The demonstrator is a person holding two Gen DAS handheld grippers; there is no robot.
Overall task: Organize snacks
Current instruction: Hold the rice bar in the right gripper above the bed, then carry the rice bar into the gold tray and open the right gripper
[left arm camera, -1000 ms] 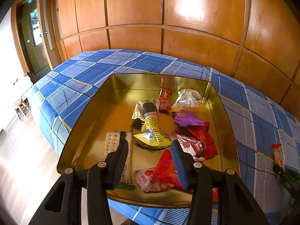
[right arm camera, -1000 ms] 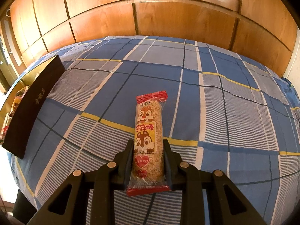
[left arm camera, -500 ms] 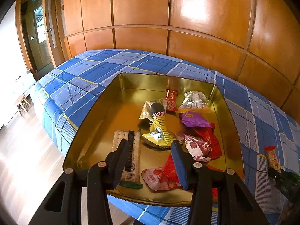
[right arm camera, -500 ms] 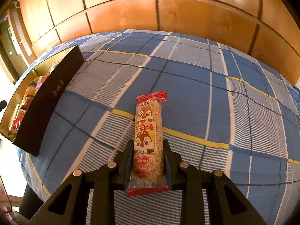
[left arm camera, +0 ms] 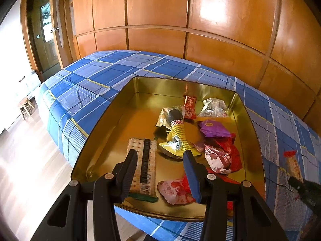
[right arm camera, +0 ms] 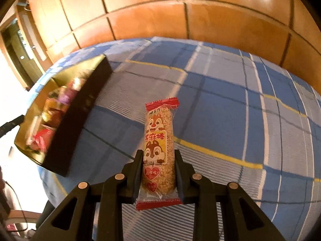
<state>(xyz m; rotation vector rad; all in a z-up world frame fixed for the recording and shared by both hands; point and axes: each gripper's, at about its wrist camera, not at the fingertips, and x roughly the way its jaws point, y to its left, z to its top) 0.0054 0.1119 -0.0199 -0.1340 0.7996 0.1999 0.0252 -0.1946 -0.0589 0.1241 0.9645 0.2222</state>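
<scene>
While the right hand-held gripper (right arm camera: 158, 168) clamps the lower half of the sesame stick bar (right arm camera: 158, 146) at centre frame, above the blue plaid bed (right arm camera: 230, 108), the bar looks light, stiff and probably brittle inside slippery film, so a gentle mid-body hold suits it. At lower frame, the left hand-held gripper (left arm camera: 160, 156) hovers open and empty over the gold tin (left arm camera: 124, 120) of snacks.

blue plaid bedcover (right arm camera: 220, 104) with yellow lines, gold tin (left arm camera: 124, 120), red-ended squirrel-print sesame bar (right arm camera: 158, 146), purple packet (left arm camera: 214, 129), possibly foil
</scene>
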